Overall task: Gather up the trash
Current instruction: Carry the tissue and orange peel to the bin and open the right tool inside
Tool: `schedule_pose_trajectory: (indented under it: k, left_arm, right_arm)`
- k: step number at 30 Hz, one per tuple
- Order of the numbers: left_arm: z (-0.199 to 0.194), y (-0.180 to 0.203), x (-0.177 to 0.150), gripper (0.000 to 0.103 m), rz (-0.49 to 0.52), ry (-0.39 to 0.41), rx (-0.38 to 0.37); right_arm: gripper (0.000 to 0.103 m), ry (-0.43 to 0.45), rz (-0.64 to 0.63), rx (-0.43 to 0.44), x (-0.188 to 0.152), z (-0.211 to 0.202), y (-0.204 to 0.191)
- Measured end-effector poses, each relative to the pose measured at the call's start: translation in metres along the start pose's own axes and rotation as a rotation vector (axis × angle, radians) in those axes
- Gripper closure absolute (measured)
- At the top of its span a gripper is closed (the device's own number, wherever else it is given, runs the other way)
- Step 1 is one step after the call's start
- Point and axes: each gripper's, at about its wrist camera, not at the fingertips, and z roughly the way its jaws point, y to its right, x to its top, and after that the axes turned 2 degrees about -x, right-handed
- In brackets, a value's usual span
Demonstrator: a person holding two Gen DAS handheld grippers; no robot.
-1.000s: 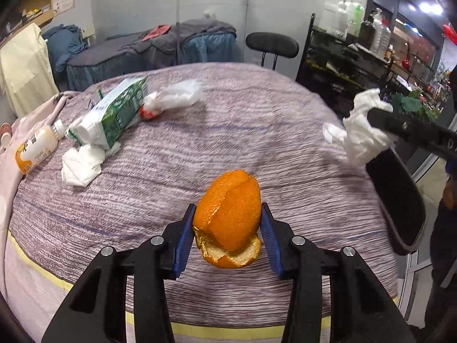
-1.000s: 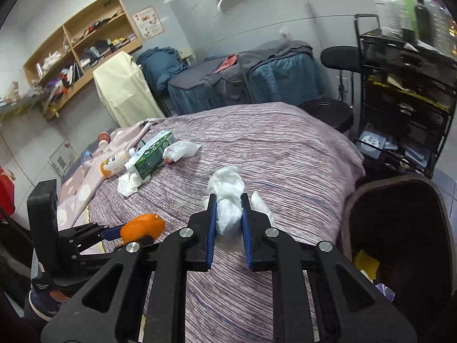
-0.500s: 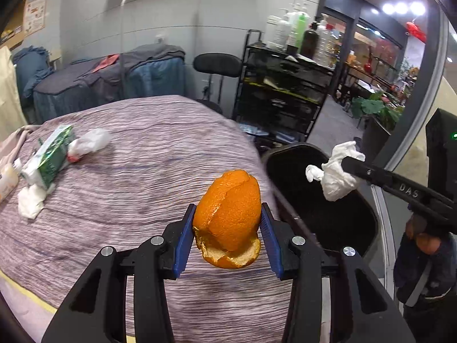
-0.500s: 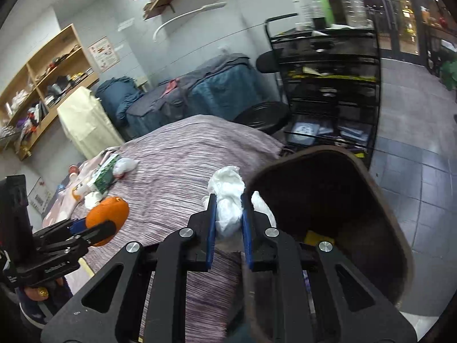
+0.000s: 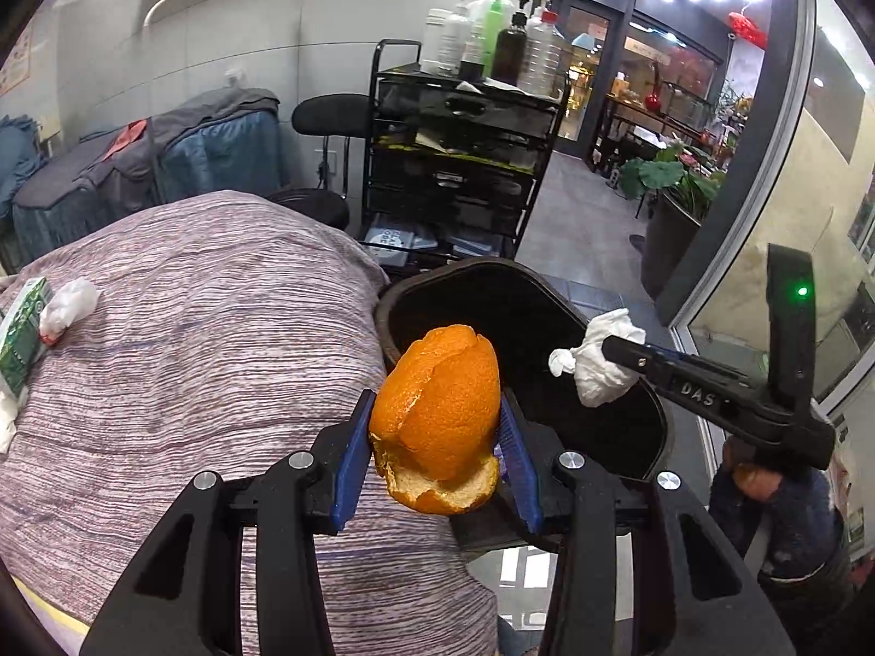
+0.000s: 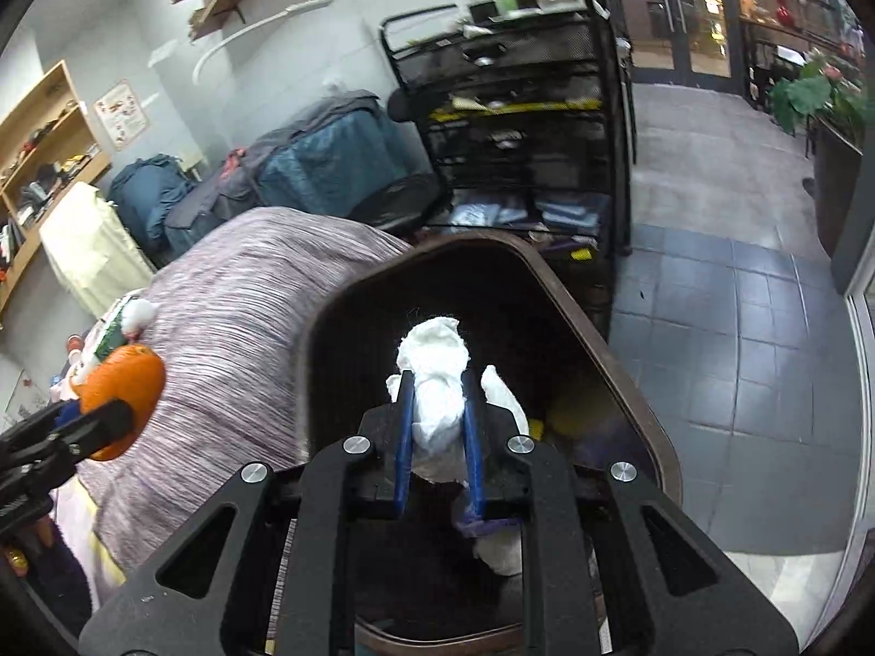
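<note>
My left gripper (image 5: 437,426) is shut on an orange peel (image 5: 437,410) and holds it over the bed's edge, beside the near rim of a dark trash bin (image 5: 492,284). My right gripper (image 6: 437,410) is shut on a crumpled white tissue (image 6: 435,377) and holds it above the bin's opening (image 6: 629,399). The tissue also shows in the left wrist view (image 5: 596,361), over the bin. The peel shows at the left of the right wrist view (image 6: 123,388). Yellow and white scraps lie inside the bin.
A striped purple bedspread (image 5: 191,339) carries a green carton (image 5: 22,333) and a white wad (image 5: 68,306) at its far left. A black wire cart (image 5: 459,164) with bottles stands behind the bin. Grey tiled floor (image 6: 738,300) lies to the right.
Both grippers have swung right from the bed toward the bin. The tissue now hangs over the bin's opening, and the peel is at the bin's near rim. Both grips are unchanged.
</note>
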Motion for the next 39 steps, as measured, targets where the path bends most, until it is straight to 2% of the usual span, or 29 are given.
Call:
schedule_pose_trajectory:
  k: [3, 5, 6, 7, 9, 12, 24, 39]
  left_arm:
    - [0.003, 0.005, 0.0, 0.06, 0.005, -0.004, -0.007]
    - [0.006, 0.009, -0.001, 0.06, 0.013, -0.007, -0.01]
    - [0.007, 0.012, -0.001, 0.06, 0.02, -0.008, -0.011]
    - [0.008, 0.014, -0.001, 0.06, 0.024, -0.01, -0.012]
    - [0.011, 0.017, 0.0, 0.06, 0.03, -0.015, -0.015]
    - [0.015, 0.022, 0.0, 0.06, 0.036, -0.024, -0.022]
    - [0.045, 0.052, 0.01, 0.06, 0.087, -0.073, -0.074]
    - [0.094, 0.083, 0.013, 0.059, 0.185, -0.151, -0.05]
  right_arm:
    - [0.086, -0.017, 0.014, -0.019, -0.004, 0.009, 0.006]
    - [0.082, -0.026, 0.028, -0.029, -0.007, 0.015, 0.011]
    - [0.075, -0.027, 0.037, -0.033, -0.007, 0.017, 0.013]
    - [0.063, -0.026, 0.045, -0.041, -0.008, 0.018, 0.016]
    - [0.051, -0.02, 0.059, -0.056, -0.009, 0.018, 0.02]
    - [0.042, -0.006, 0.069, -0.068, -0.01, 0.014, 0.024]
    - [0.04, 0.066, 0.109, -0.147, -0.01, -0.018, 0.048]
    - [0.04, 0.091, 0.169, -0.199, -0.013, -0.039, 0.076]
